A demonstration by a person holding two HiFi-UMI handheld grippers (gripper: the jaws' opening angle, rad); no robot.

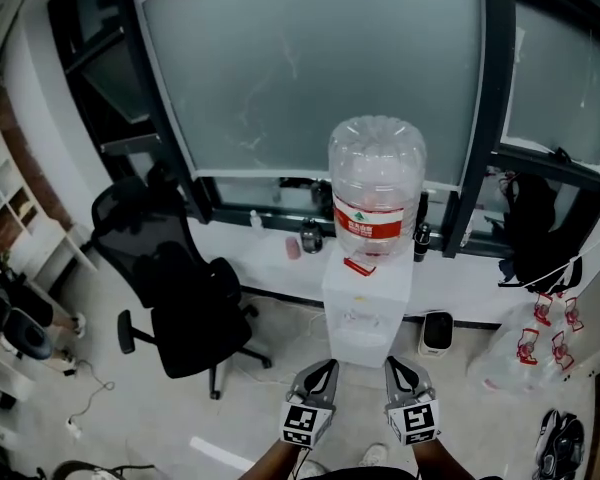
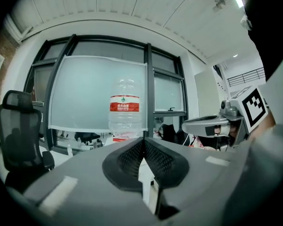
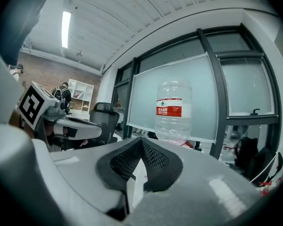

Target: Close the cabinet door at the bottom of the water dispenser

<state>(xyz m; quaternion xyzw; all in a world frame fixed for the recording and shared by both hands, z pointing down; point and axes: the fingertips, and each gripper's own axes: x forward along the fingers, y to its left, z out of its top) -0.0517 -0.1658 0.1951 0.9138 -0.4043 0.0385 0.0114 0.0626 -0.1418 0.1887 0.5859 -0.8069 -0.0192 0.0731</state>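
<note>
The white water dispenser stands against the low sill under the window, with a clear bottle with a red label on top. From the head view I look down on its top; its lower cabinet door is hidden. My left gripper and right gripper hover side by side just in front of the dispenser, both shut and empty. In the left gripper view the pads meet at my left gripper, with the bottle straight ahead. The right gripper likewise points level at the bottle.
A black office chair stands left of the dispenser. A small white device sits on the floor to its right, beside a plastic bag and a dark backpack. White shelves line the left wall.
</note>
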